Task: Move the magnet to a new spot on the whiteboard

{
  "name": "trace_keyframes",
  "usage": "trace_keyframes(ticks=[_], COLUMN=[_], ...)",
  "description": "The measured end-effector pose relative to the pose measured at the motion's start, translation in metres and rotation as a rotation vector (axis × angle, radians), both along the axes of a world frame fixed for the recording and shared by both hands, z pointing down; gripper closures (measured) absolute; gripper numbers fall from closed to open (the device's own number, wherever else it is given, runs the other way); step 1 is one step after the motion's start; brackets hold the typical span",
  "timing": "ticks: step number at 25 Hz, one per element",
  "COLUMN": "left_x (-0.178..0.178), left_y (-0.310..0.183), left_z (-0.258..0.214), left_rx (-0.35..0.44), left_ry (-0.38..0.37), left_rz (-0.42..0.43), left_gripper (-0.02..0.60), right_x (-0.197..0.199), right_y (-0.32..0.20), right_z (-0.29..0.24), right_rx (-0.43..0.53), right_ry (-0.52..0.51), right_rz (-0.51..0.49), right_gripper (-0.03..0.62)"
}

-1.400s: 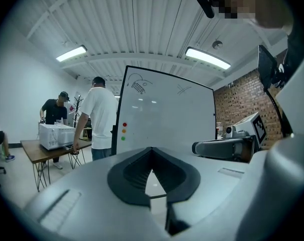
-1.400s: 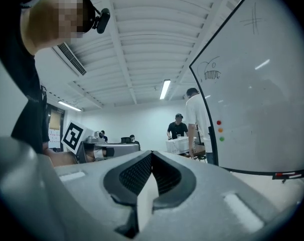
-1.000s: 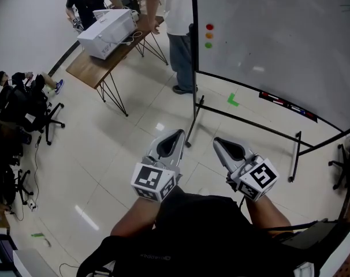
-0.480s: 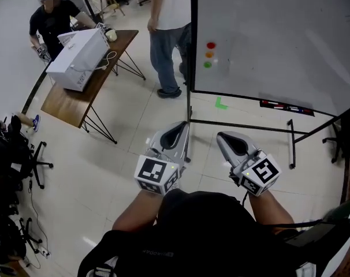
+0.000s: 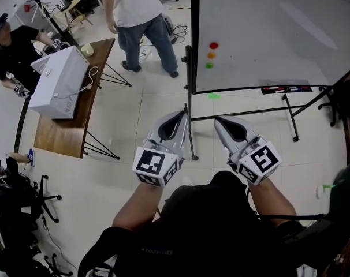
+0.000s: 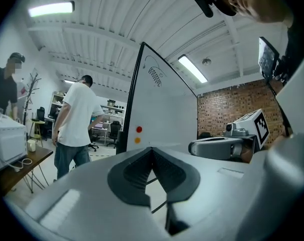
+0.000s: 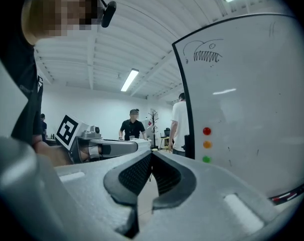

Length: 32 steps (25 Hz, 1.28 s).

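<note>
– Where are your tools right now?

– Bottom centre of the head view. I'm holding my left gripper (image 5: 182,115) and right gripper (image 5: 218,121) side by side, each with its jaws pressed together on nothing.

– And the magnets?

– Higher up, upper right, on the whiteboard (image 5: 279,33). The red magnet (image 5: 213,45), orange magnet (image 5: 211,55) and green magnet (image 5: 209,65) sit in a column near its left edge, well apart from both tools. At the top left, a person in a white shirt (image 5: 134,4) stands near a wooden table (image 5: 62,134).
</note>
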<state>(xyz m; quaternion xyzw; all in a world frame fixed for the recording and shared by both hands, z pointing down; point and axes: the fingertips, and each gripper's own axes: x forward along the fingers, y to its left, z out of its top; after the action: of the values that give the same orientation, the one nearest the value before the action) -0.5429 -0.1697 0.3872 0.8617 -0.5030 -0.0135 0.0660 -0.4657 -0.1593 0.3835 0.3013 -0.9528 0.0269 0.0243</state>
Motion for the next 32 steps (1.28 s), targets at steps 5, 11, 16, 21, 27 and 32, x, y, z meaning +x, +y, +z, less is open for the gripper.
trace_keyframes(ticks=[5,11,16,21,27,32], left_x=[-0.008,-0.012,-0.015,-0.013,-0.011,-0.008], left_y=[-0.020,-0.037,-0.050,-0.062,-0.085,-0.096], left_z=[0.002,0.006,0.011,0.017,0.019,0.026], left_rx=[-0.010,-0.013,-0.014,-0.026,-0.023,-0.037], left_ry=[-0.006,-0.012,-0.021,-0.015,0.013,0.021], left_rz=[0.046,0.061,0.044,0.037,0.023,0.022], left_gripper=[0.566,0.566,0.566,0.566,0.565,0.566], right_x=[-0.005,-0.007,-0.002,-0.001,0.000,-0.002], right_y=[-0.032,-0.075,-0.125,-0.169,-0.210,-0.236], right_z=[-0.006,-0.012,-0.013,-0.003,-0.008,-0.010], right_rx=[0.026,0.086,0.129,0.114,0.154,0.163], right_ry=[0.016,0.065,0.125,0.197,0.218,0.214], right_rz=[0.077,0.130,0.195,0.250,0.333,0.400], right_gripper=[0.589,0.589,0.589,0.589,0.562,0.497])
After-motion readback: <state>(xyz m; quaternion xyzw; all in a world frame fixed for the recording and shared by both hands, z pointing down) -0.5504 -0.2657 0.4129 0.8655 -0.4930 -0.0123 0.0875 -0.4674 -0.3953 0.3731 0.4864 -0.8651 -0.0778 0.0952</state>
